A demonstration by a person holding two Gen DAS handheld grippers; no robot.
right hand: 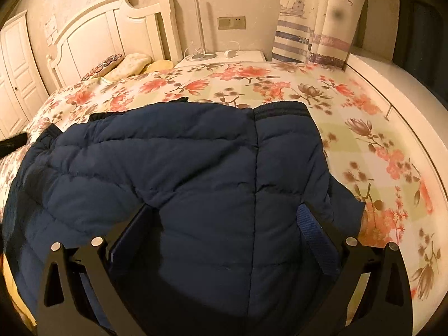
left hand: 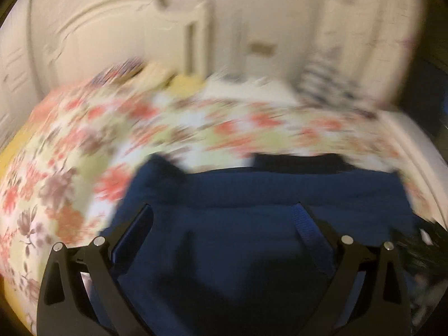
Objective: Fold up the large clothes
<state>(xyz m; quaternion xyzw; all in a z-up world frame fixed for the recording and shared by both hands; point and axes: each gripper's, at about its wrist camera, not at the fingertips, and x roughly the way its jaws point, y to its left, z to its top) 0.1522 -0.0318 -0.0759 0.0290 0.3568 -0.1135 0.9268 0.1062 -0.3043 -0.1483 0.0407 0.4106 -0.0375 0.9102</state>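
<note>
Navy quilted puffer jacket [right hand: 179,168] lies on the floral bedspread [right hand: 350,128], spread beneath and ahead of both my wide-open jaws. My right gripper [right hand: 224,218] and left gripper [left hand: 224,215] hold nothing; no writing is readable.

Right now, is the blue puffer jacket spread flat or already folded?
Partly folded: the jacket lies on the floral bedspread with one side doubled over, its ribbed hem at the far edge. Not a finished bundle.

Floral bed [right hand: 350,145] lies bare right of and beyond navy jacket [right hand: 196,168]; pillows [right hand: 131,64], headboard [right hand: 112,33], nightstand [right hand: 240,55] block far end.
</note>
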